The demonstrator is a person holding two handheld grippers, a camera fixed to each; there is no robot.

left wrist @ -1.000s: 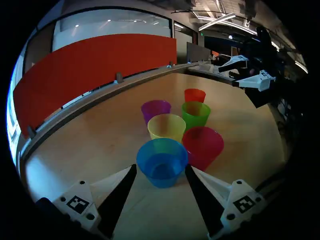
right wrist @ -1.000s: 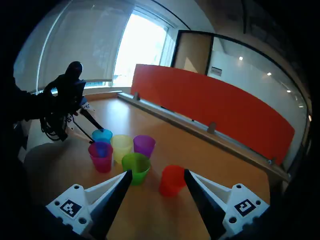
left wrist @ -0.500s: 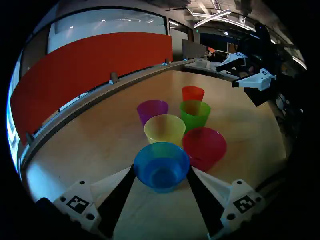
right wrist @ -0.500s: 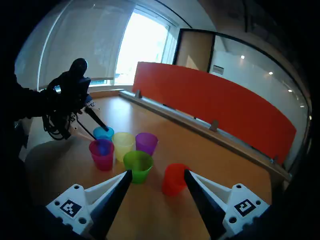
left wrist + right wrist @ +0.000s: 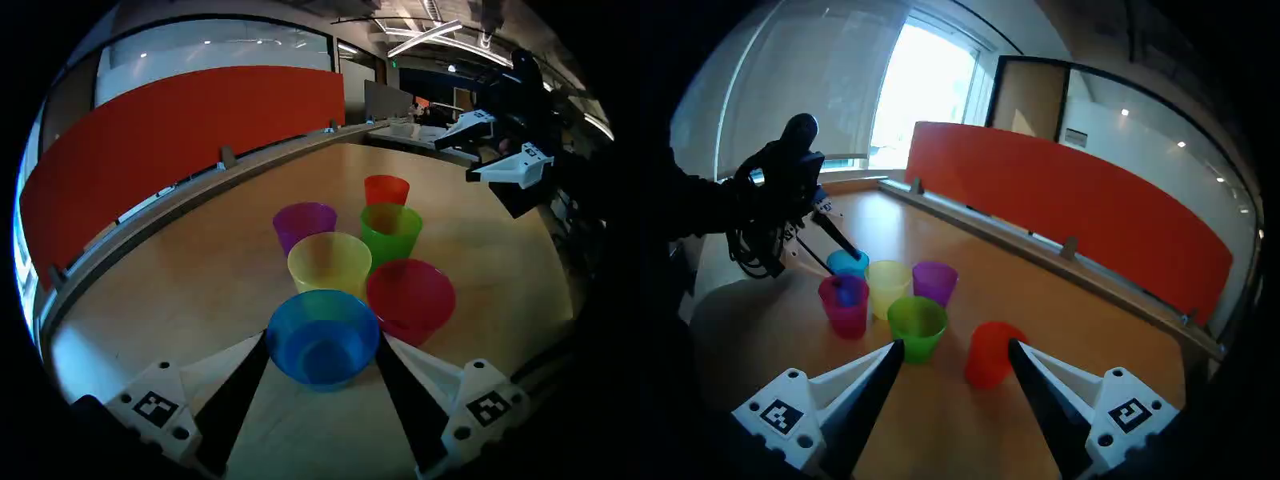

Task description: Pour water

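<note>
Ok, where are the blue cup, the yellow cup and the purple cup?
blue cup (image 5: 322, 356), left gripper view, on its inside bottom.
yellow cup (image 5: 330, 260), left gripper view, on its inner wall.
purple cup (image 5: 304, 218), left gripper view, on its inner wall.

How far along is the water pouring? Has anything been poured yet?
Nothing looks done yet: the blue cup and the orange cup both stand upright on the table. In hand: the left gripper flanks the blue cup with its fingers, grip unclear; the right gripper is open around the orange cup. Remaining: lifting, tilting, pouring. Whether either holds water I cannot tell.
</note>
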